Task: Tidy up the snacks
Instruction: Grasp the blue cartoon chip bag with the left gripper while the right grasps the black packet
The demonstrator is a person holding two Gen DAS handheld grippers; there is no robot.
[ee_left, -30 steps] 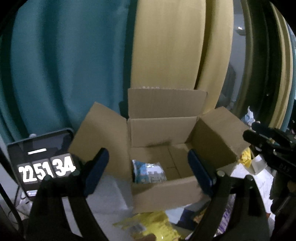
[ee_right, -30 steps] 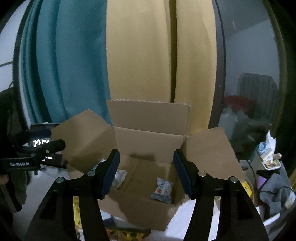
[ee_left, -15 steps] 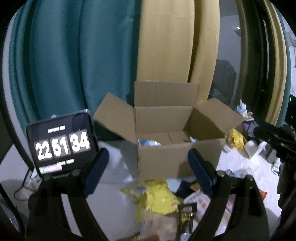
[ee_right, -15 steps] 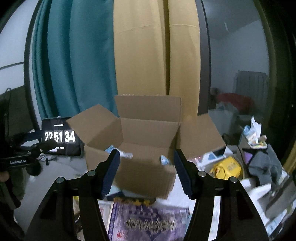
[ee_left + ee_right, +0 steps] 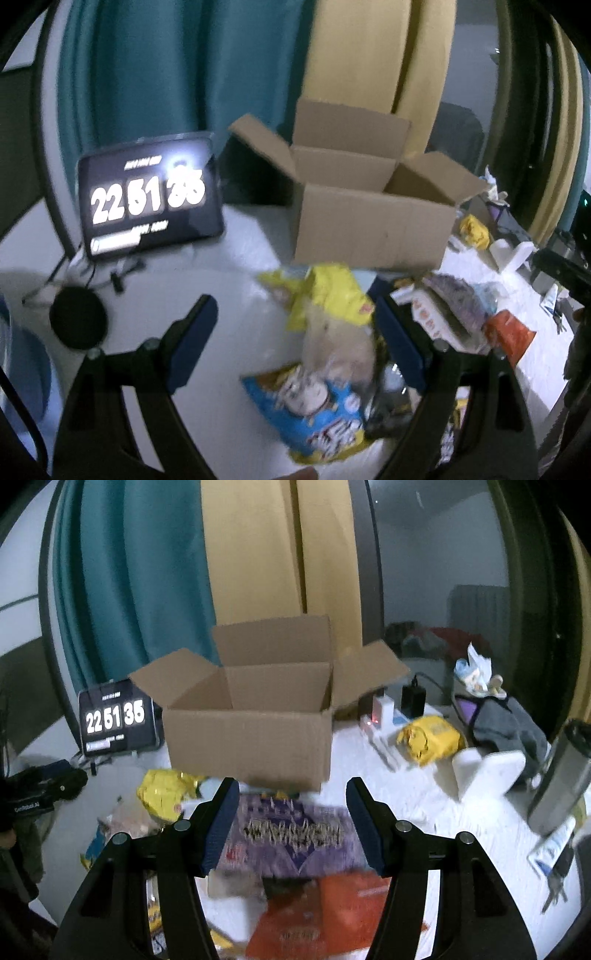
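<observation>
The jaws of both grippers are spread wide and nothing is held between them. In the left wrist view the left gripper [image 5: 295, 343] is seen low in the frame, above a loose heap of snack bags on the white table [image 5: 229, 302]: a yellow bag [image 5: 328, 295] just under the box, a pale see-through bag [image 5: 336, 343] at the centre, and a blue bag [image 5: 317, 410] at the lower middle. In the right wrist view the right gripper [image 5: 291, 823] is framed around a purple bag [image 5: 295, 834] at the centre, with an orange bag [image 5: 332, 912] below it at the bottom of the frame. The cardboard box [image 5: 251, 738] stands open at the middle of both views, flaps turned out, and the snacks lie just in front of it.

These bags are judged to be light, soft and puffed with air (the contents are likely brittle, so a hard squeeze is best avoided). The film can be expected to be slippery and to crumple under the pads. A hold is best taken at a flat sealed edge or a corner, not across the belly. The purple bag lies flat, so an edge may have to be lifted first.
</observation>
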